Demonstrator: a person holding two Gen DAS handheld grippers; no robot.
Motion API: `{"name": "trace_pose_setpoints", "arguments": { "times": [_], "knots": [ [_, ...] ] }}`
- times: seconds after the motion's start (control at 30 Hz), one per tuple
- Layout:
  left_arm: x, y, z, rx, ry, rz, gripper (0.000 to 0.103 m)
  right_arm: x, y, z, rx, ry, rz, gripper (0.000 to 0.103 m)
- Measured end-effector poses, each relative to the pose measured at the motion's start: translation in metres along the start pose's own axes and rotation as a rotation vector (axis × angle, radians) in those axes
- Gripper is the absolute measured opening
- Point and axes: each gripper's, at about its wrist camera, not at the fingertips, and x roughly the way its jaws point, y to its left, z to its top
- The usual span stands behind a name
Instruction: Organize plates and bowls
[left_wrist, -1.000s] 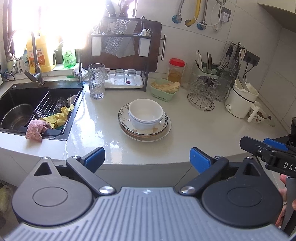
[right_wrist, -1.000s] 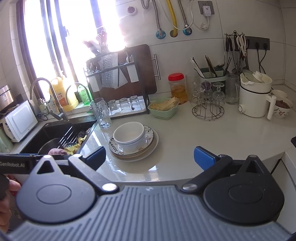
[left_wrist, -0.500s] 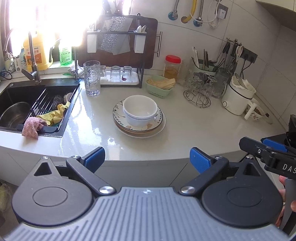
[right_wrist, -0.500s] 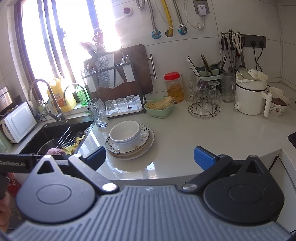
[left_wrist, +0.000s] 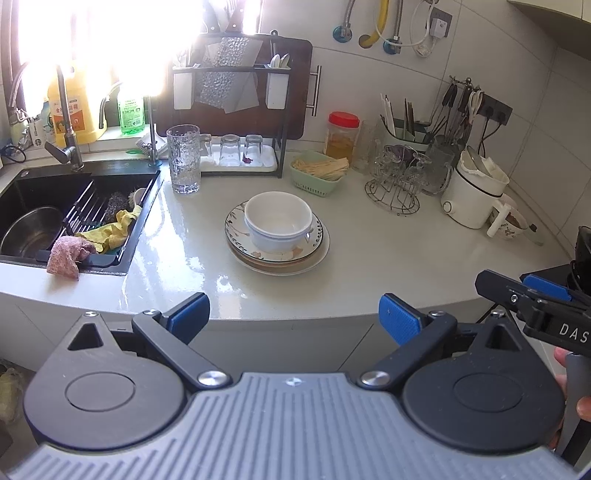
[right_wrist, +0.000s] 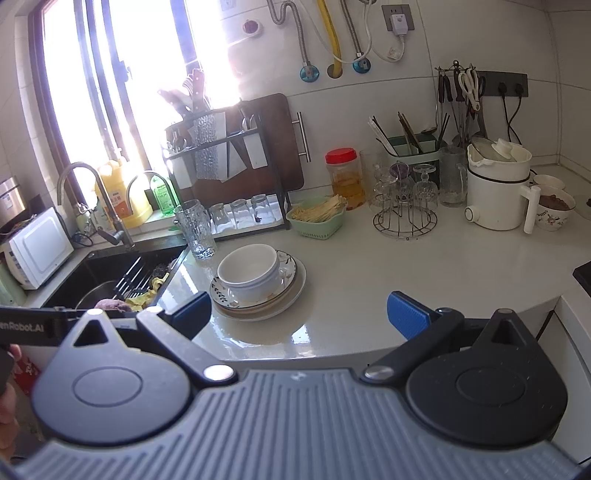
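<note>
Left gripper (left_wrist: 294, 314): wide open, nothing between its blue pads; it hangs at the lower middle of the left wrist view, off the near edge of the counter (left_wrist: 369, 258).
Right gripper (right_wrist: 299, 312): also spread wide and holding nothing, low in the right wrist view, short of the counter edge; its black and blue tip also pokes in at the right edge of the left wrist view.
Bowls (left_wrist: 277, 221): white, nested one in another, upright on top of the plates, in the middle of the left wrist view; just left of centre in the right wrist view.
Plates (left_wrist: 317, 253): a stack of several, the top one with a leaf pattern round its rim, lying flat on the counter beneath the bowls.
Tall glass (left_wrist: 183, 158): upright, up and left of the stack, near the sink corner.
Sink (left_wrist: 144, 218): black, left of the frame, with a metal pot, a yellow cloth and a pink cloth on its rim.
Green basket (left_wrist: 317, 181): above and right of the stack, apart from it.
White kettle (left_wrist: 471, 195): far right of the counter.
</note>
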Motion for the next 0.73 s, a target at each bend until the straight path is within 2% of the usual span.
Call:
{"name": "trace_pose_setpoints", "arguments": {
  "times": [0.73],
  "knots": [
    [-0.0036, 0.0009, 0.0010, 0.006, 0.006, -0.026, 0.100, -0.0026, 0.0005, 0.0019, -0.003, -0.014, -0.007, 0.103]
  ]
}}
